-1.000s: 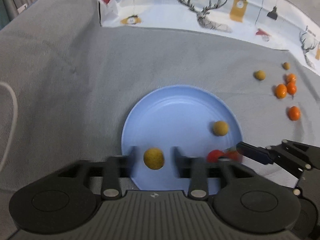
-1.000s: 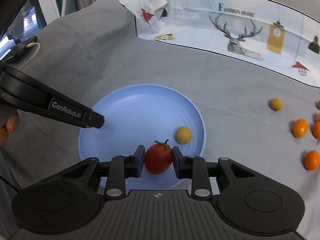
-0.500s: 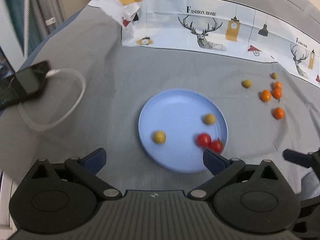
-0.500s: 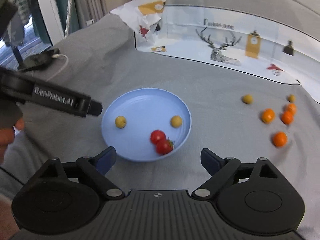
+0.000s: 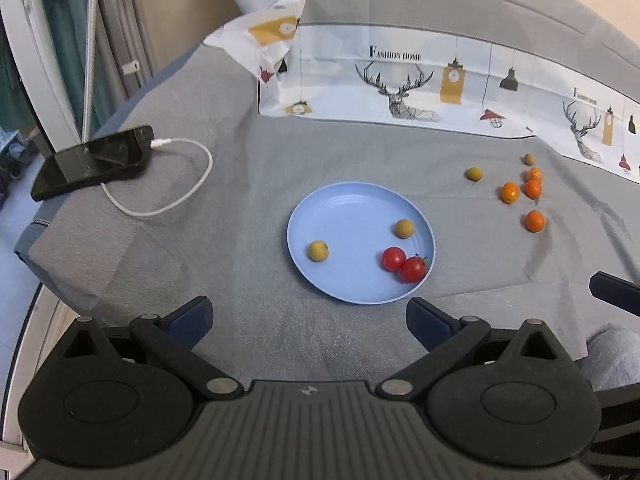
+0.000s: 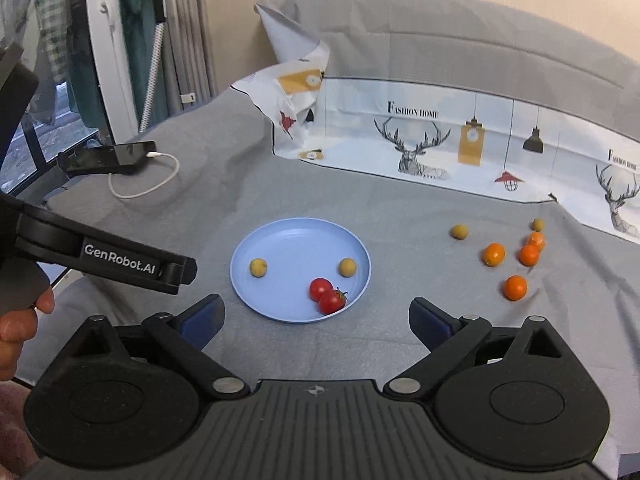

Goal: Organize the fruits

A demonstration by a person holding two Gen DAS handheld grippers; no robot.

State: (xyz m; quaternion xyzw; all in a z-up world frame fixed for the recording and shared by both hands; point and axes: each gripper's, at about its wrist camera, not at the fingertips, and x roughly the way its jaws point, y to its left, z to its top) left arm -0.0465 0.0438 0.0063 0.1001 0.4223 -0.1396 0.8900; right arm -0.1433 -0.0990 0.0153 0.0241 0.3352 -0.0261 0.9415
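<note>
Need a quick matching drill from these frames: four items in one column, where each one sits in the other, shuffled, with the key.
Items
1. tomatoes
2. oranges
3. phone
4. printed sheet

Places
A. far left, cable plugged in
B. on the blue plate
C. along the back of the cloth
D. loose on the grey cloth, right of the plate

Pairs: 1-B, 2-D, 3-A, 4-C

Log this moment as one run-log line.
left tongs: open, empty | right tongs: open, empty | blue plate: two tomatoes, two yellow fruits | cloth: four orange fruits, two yellow
</note>
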